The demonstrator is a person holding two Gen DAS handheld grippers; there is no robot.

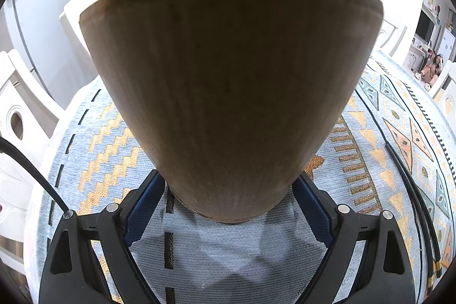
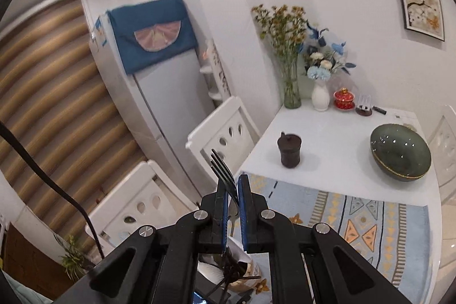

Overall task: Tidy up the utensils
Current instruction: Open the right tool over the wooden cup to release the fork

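Left tongs (image 1: pixel 228 207) clamped on wooden holder (image 1: pixel 228 93), standing near on patterned cloth (image 1: pixel 94 150). Right tongs (image 2: pixel 234 187) pinched on dark fork (image 2: pixel 223 170), tines up, raised above holder. Farther along white counter (image 2: pixel 327 144): dark jar (image 2: pixel 289 150), green bowl (image 2: pixel 400 155).

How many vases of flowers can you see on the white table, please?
2. A clear glass vase with yellow flowers stands in the table's far corner by the wall, and a white vase with blue and white flowers stands just right of it. Others may be out of view.
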